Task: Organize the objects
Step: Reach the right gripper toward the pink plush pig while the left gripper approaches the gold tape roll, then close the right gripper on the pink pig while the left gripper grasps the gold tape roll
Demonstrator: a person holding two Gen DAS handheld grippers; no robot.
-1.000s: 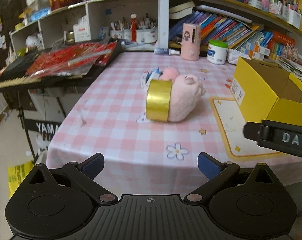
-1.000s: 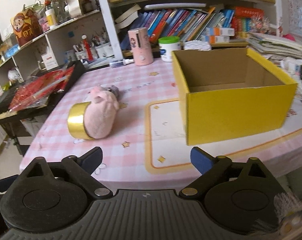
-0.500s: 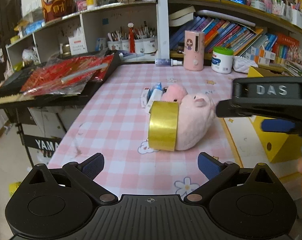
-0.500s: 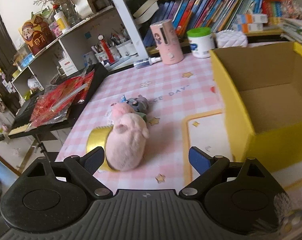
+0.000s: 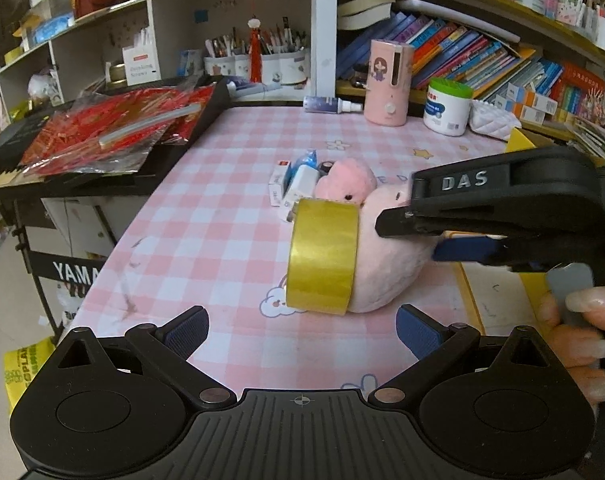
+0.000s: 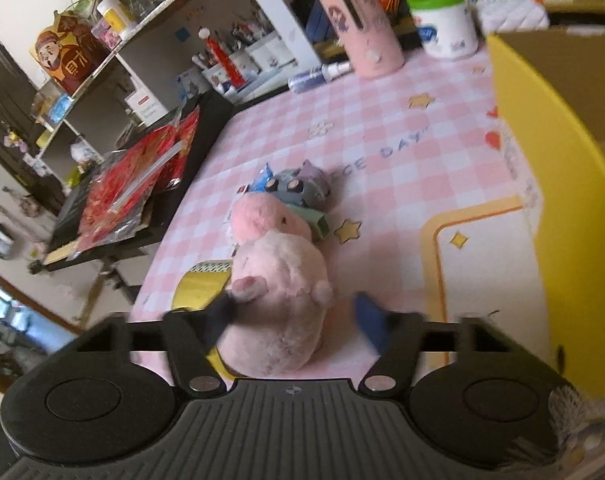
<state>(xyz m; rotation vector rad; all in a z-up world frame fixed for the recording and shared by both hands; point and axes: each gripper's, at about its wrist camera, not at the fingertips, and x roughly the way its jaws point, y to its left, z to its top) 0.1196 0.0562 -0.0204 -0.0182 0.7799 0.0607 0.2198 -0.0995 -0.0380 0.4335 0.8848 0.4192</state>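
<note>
A pink plush pig lies on the pink checked tablecloth, with a roll of gold tape standing against its left side. My right gripper is open, its blue fingers on either side of the pig's body; it reaches in from the right in the left wrist view. My left gripper is open and empty, just in front of the tape roll. A smaller pink plush and small packets lie behind the pig.
An open yellow cardboard box stands on the right of the table. A pink dispenser, a green-lidded tub and a spray bottle stand at the back by bookshelves. A black keyboard with red foil packs is at the left.
My right gripper has moved forward and down from the box side until its open fingers straddle the pig. My left gripper has come closer to the tape roll.
</note>
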